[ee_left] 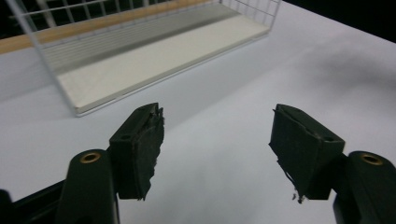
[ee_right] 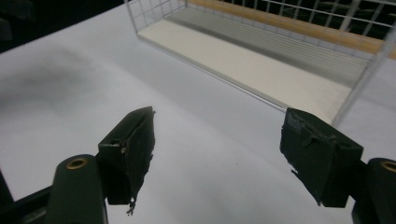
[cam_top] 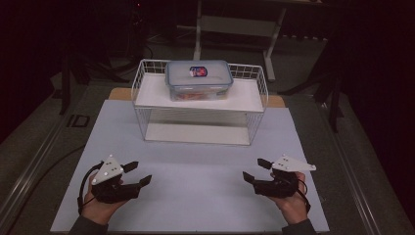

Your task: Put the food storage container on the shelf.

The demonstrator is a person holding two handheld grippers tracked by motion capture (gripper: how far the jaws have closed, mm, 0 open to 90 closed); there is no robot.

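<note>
Lidded plastic container [cam_top: 199,80] sits on the upper shelf of the white wire rack [cam_top: 147,105] at the far side of the white mat [cam_top: 195,191]. Left gripper [cam_top: 138,173] and right gripper [cam_top: 255,170] rest near the mat's front edge — well apart, jaws spread, nothing held.

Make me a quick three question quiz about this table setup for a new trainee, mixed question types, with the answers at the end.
1. True or false: the lidded plastic box sits on the top shelf of the white wire rack.
2. Which is right? A: the left gripper is shut on the box. B: both grippers are open with nothing between their jaws. C: the right gripper rests inside the rack.
3. Fill in: the rack's bottom shelf holds ____.

Key: 1 true. 2 B. 3 nothing.
</note>
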